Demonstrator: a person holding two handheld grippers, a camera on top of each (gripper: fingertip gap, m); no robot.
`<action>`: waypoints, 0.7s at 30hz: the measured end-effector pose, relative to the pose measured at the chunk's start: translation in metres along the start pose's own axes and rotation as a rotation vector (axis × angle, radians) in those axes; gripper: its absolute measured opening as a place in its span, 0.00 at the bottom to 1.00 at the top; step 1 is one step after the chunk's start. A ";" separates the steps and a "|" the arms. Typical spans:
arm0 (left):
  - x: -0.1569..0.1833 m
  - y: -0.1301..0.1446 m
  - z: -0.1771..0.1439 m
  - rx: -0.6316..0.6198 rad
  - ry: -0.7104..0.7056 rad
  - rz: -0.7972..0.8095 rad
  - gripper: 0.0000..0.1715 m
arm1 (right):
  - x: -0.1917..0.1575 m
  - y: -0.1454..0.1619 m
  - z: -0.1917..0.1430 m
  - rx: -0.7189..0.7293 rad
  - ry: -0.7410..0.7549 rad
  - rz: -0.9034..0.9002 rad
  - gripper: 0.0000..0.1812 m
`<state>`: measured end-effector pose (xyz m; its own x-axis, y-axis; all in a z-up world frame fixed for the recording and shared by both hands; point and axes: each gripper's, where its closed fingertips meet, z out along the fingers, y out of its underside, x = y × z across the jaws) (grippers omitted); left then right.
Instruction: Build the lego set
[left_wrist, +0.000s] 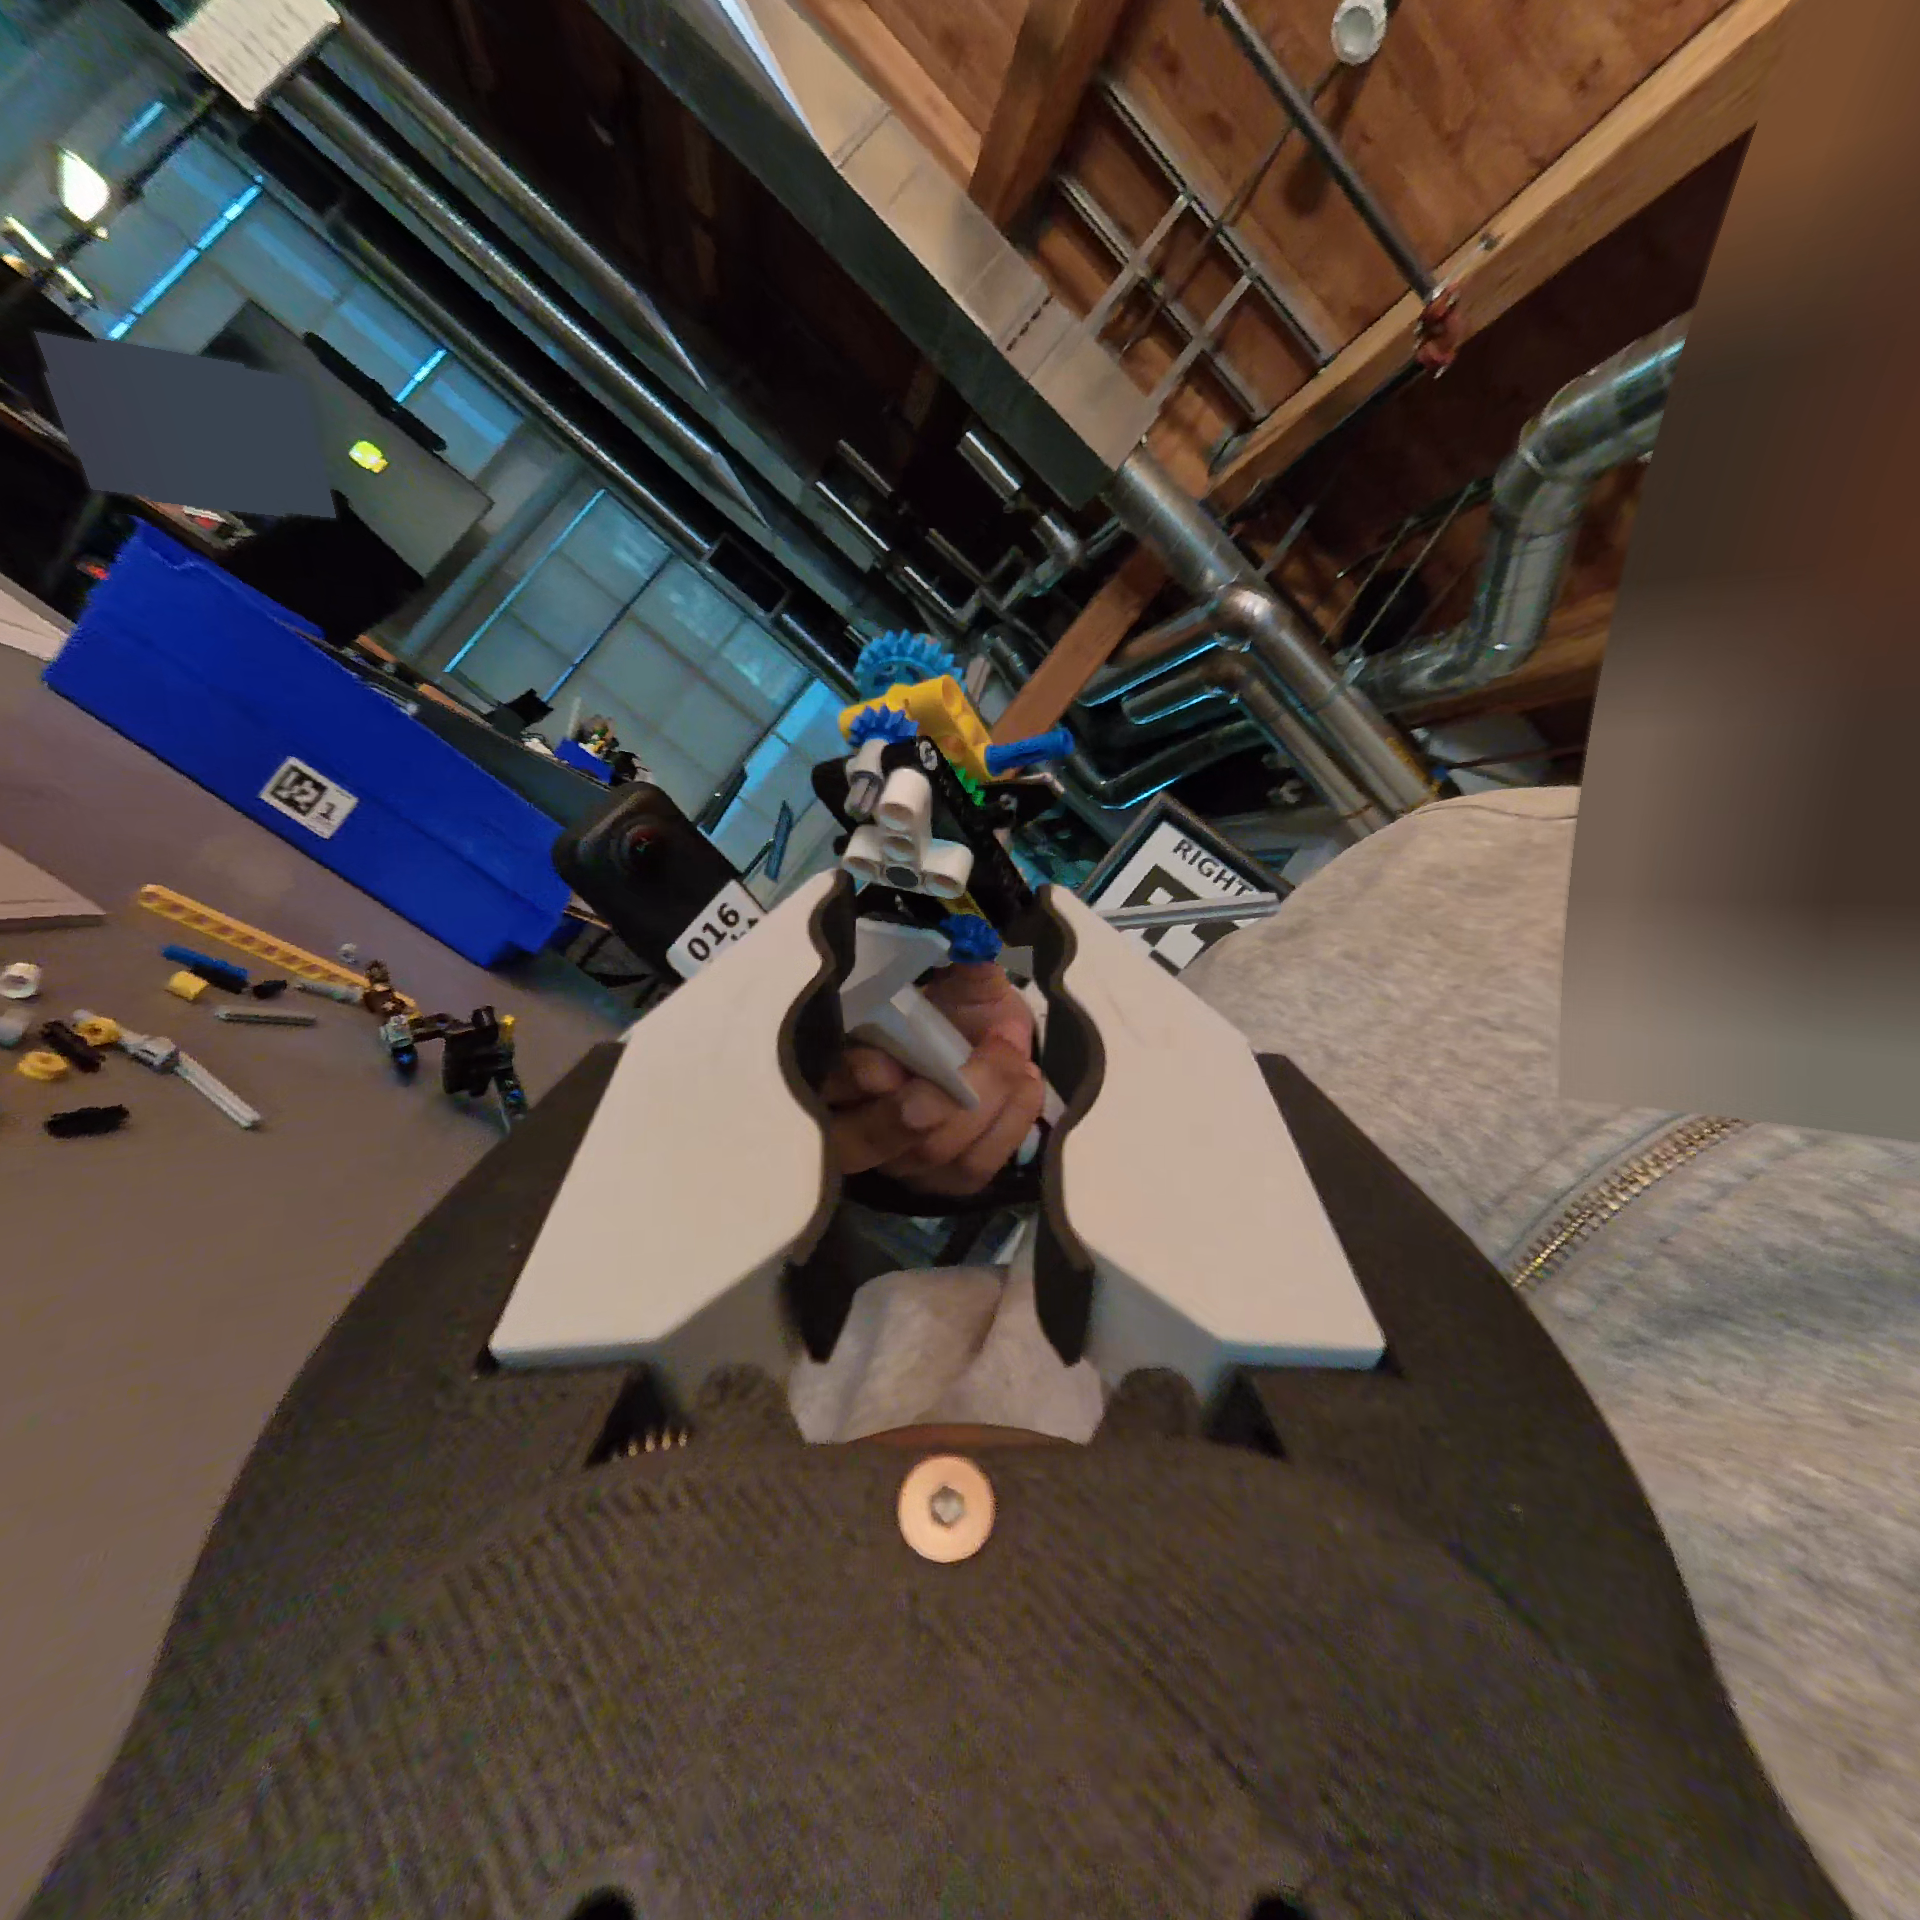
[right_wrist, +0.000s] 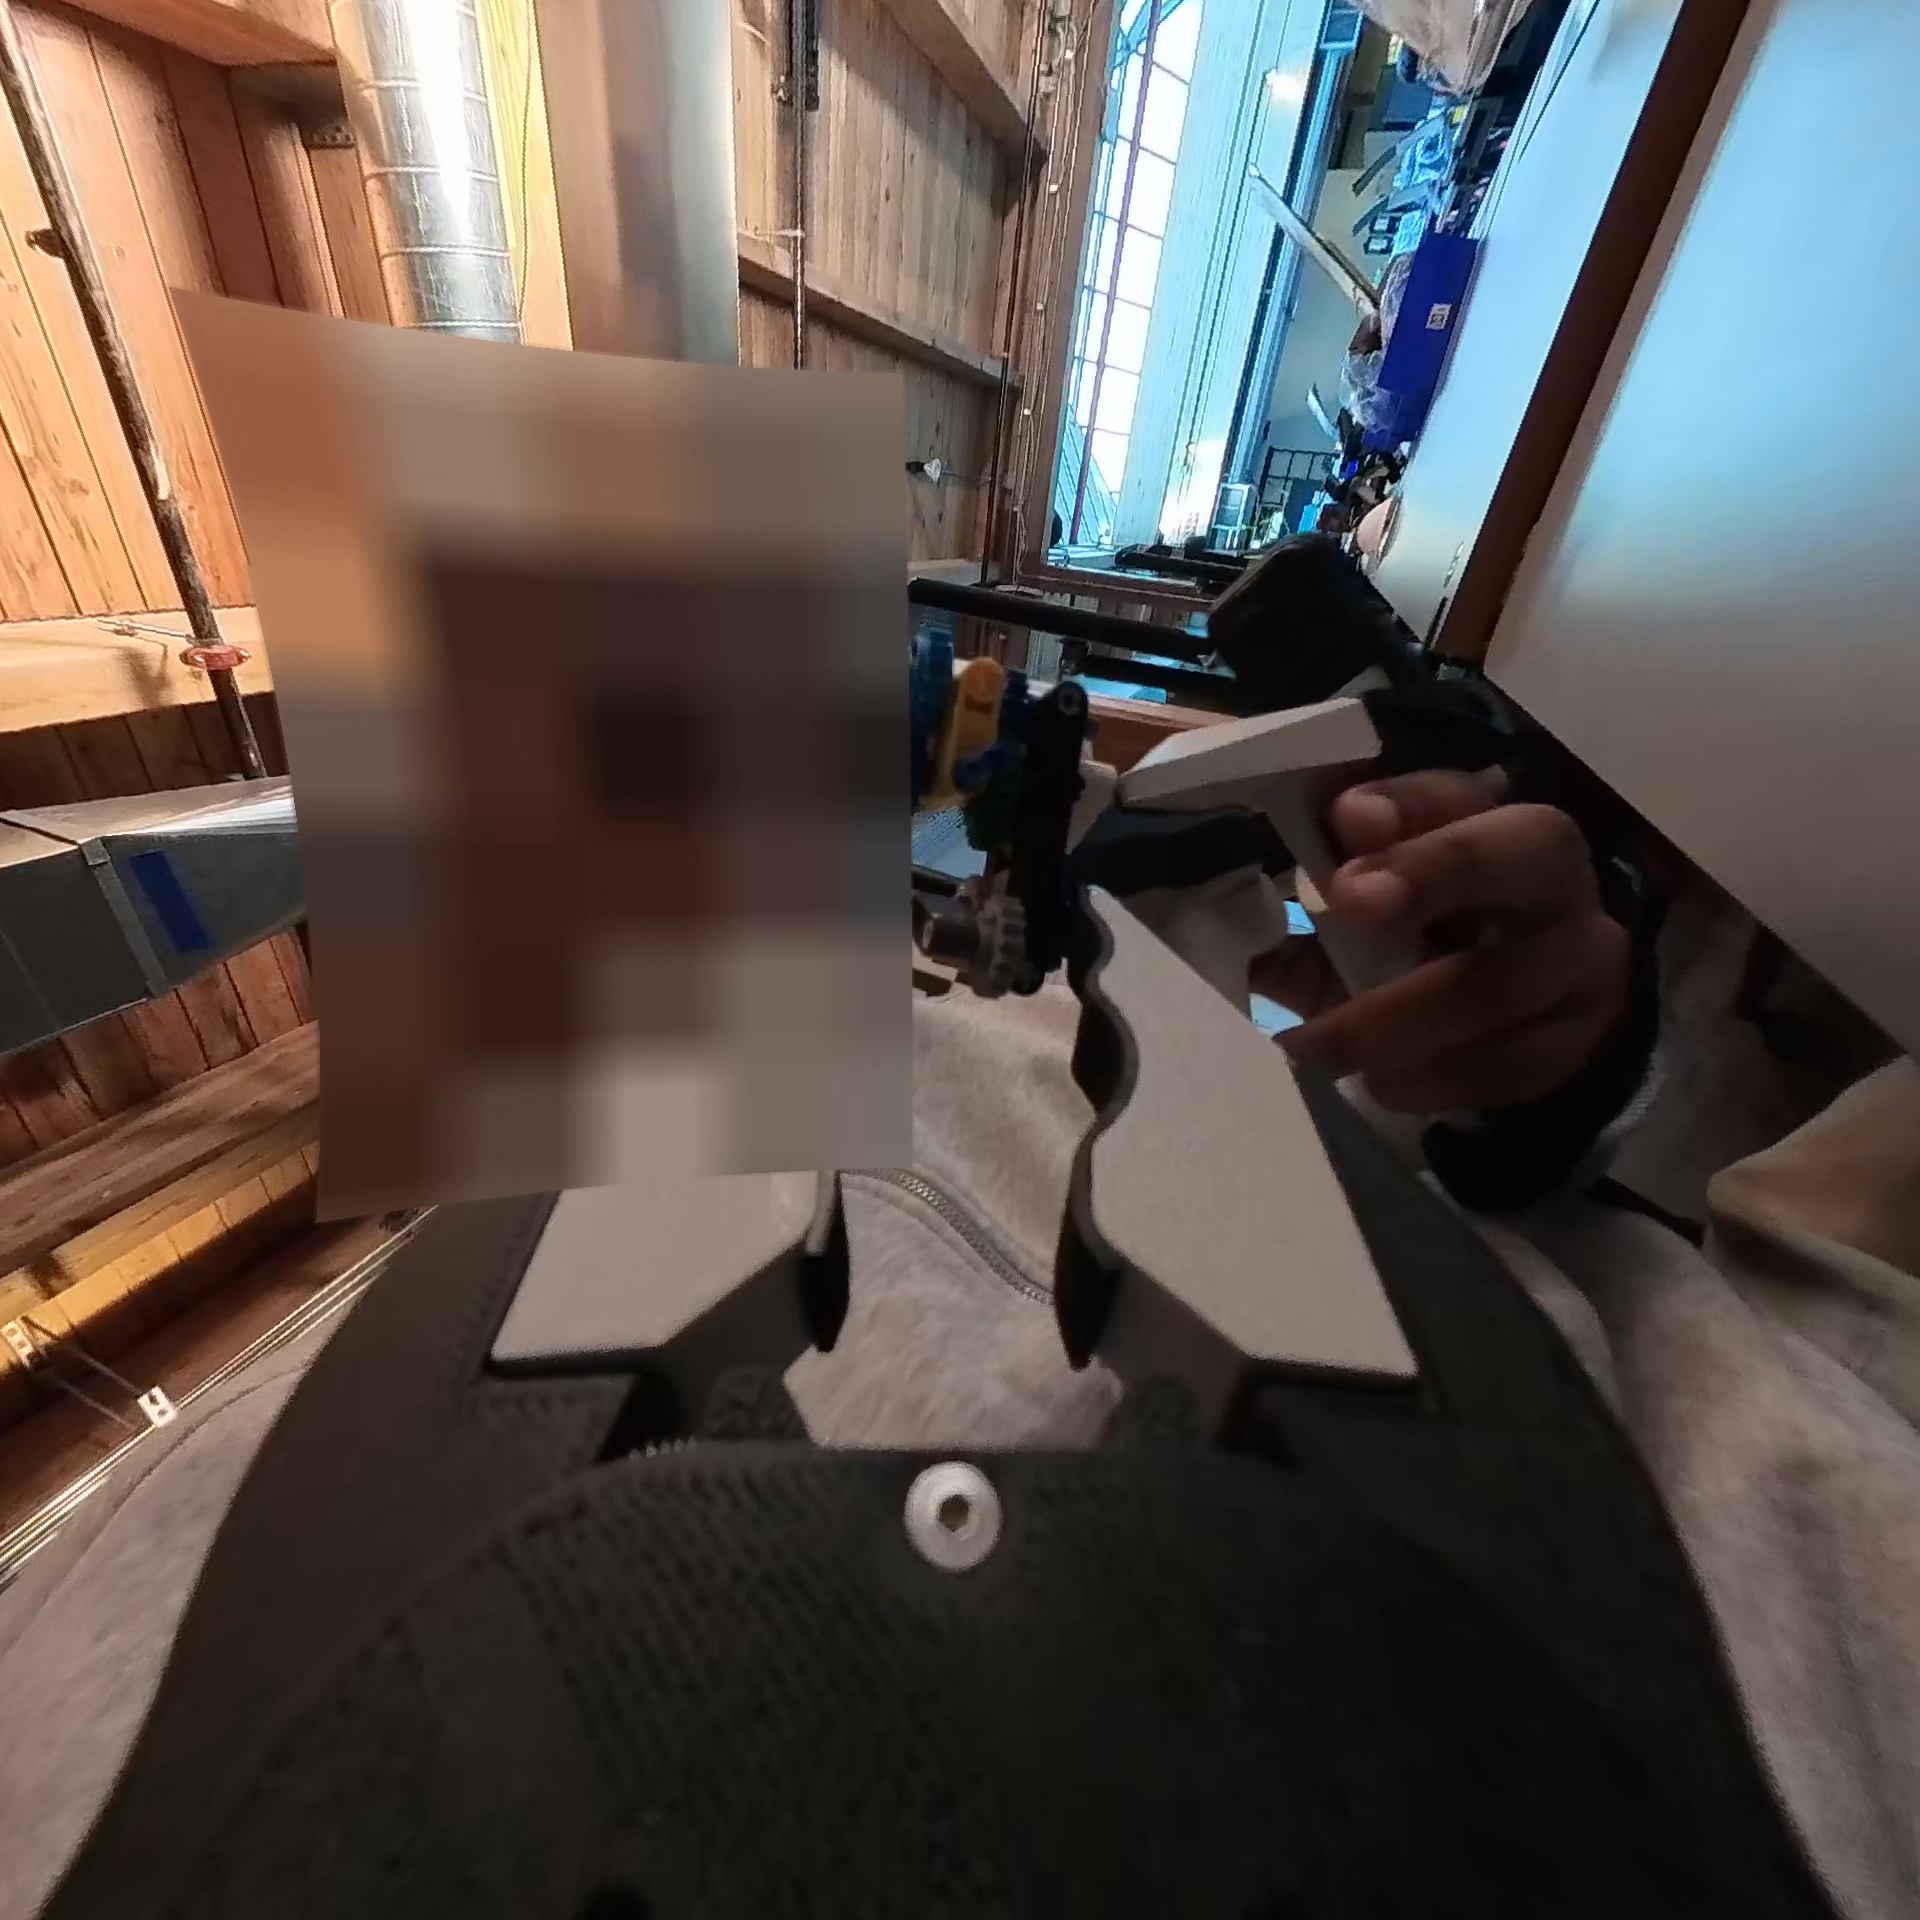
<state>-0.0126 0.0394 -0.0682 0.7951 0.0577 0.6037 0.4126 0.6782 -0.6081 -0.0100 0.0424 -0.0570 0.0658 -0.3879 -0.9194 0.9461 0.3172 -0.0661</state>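
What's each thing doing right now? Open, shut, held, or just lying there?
Left gripper, shut on the lego model.
Lego model, held up in the air.
Right gripper, at the model; one finger is hidden, so open or shut is unclear.
Loose pieces, scattered on the grey table.
Long yellow beam, lying flat on the table.

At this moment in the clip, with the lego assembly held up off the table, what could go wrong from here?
1. The left gripper seems to pinch the lego assembly only at its lower end; pressing could pivot it or drop it.
2. The blue pin and blue gear protrude at the top, so they might get knocked loose.
3. The right gripper sits very close behind; the fingers may collide.
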 end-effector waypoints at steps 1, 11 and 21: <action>0.000 -0.001 0.000 0.004 0.010 -0.015 0.18 | 0.000 0.001 0.001 -0.009 0.001 -0.001 0.23; -0.001 -0.001 0.000 0.011 0.015 -0.047 0.21 | -0.002 0.010 0.007 -0.101 0.028 -0.018 0.23; -0.002 0.000 -0.001 0.007 0.026 -0.083 0.21 | -0.007 0.018 0.008 -0.222 0.111 -0.082 0.23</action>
<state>-0.0139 0.0385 -0.0695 0.7695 -0.0179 0.6384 0.4746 0.6850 -0.5528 0.0094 0.0439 -0.0486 -0.0548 -0.3270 -0.9434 0.8532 0.4755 -0.2144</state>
